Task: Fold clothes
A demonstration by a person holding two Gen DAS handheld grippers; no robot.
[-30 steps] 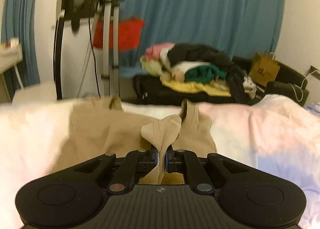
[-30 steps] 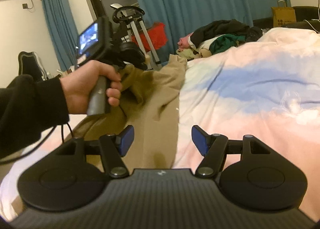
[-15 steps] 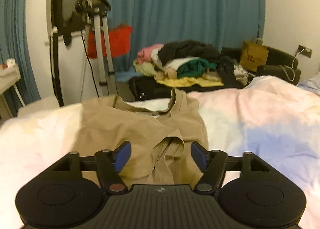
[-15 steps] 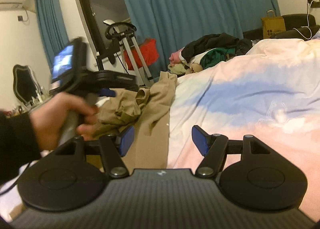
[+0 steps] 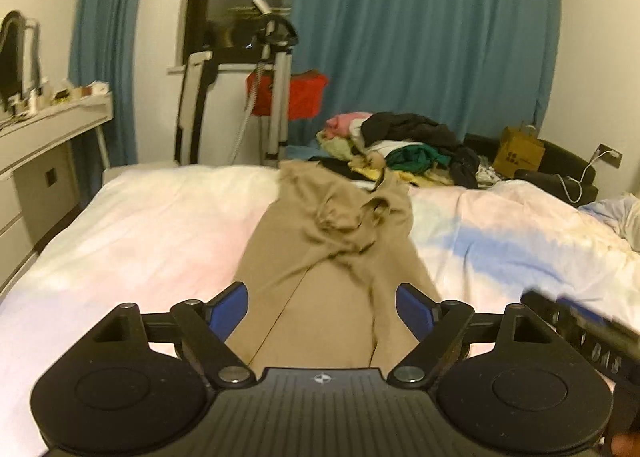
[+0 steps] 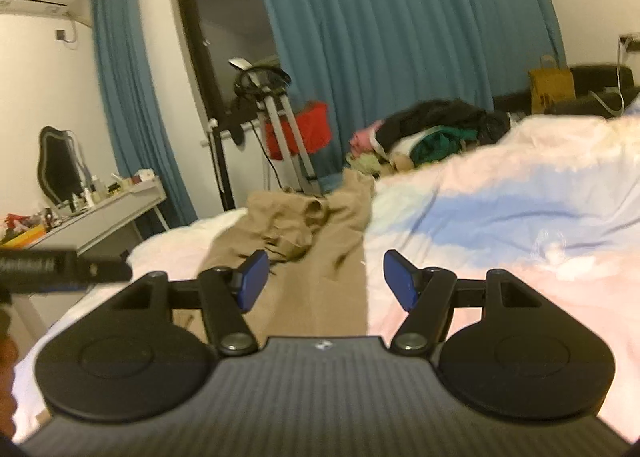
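Observation:
A tan garment point(image 5: 332, 257) lies lengthwise on the bed point(image 5: 140, 225), folded into a long strip with a bunched sleeve near its far end. My left gripper point(image 5: 322, 309) is open and empty above the garment's near end. In the right wrist view the same garment point(image 6: 320, 241) runs away from my right gripper point(image 6: 326, 283), which is open and empty over its near right edge. The right gripper's body shows at the lower right of the left wrist view point(image 5: 580, 333). The left gripper's body shows at the left of the right wrist view point(image 6: 60, 265).
A pile of mixed clothes point(image 5: 404, 145) sits on a dark sofa beyond the bed. A metal stand point(image 5: 272, 97) and red item stand before blue curtains. A white desk point(image 5: 48, 129) is left of the bed. The duvet point(image 6: 520, 225) spreads right.
My left gripper let go of the tan fabric, opened, and drew back toward the garment's near end. The released sleeve now lies bunched on the garment. My right gripper stayed open.

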